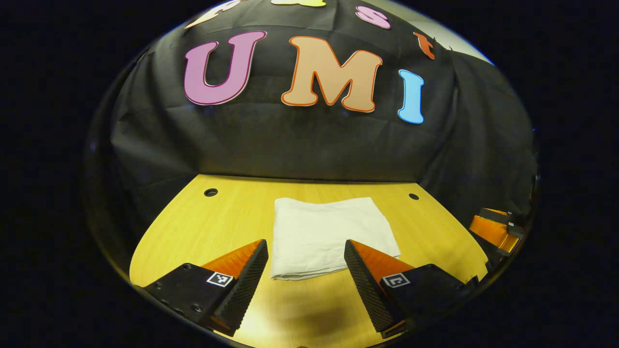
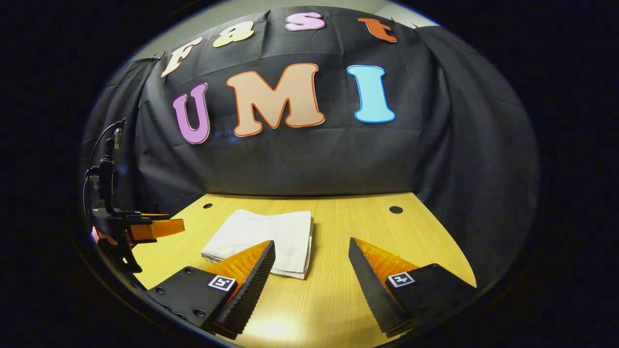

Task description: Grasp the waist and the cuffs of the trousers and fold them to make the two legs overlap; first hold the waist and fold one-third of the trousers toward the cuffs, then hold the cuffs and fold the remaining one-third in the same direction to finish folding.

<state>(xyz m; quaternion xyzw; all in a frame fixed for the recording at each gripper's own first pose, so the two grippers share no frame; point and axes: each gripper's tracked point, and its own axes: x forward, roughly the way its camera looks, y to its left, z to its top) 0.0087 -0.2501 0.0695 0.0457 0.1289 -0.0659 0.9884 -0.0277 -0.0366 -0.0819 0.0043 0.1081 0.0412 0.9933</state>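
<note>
The white trousers (image 1: pixel 324 234) lie folded into a flat rectangular packet in the middle of the wooden table (image 1: pixel 193 232). My left gripper (image 1: pixel 306 249) hovers open just in front of the packet's near edge, nothing between its fingers. In the right gripper view the folded trousers (image 2: pixel 271 237) sit ahead and to the left, their stacked layers showing at the right edge. My right gripper (image 2: pixel 312 249) is open over bare table beside that edge, holding nothing. The left gripper (image 2: pixel 145 229) also appears at the far left of the right gripper view.
The table carries two round holes near its back edge (image 1: pixel 211 192) (image 1: pixel 413 196). Black cloth closes the booth behind and at the sides. The right gripper (image 1: pixel 498 229) sits at the far right of the left gripper view. Bare wood lies on both sides of the packet.
</note>
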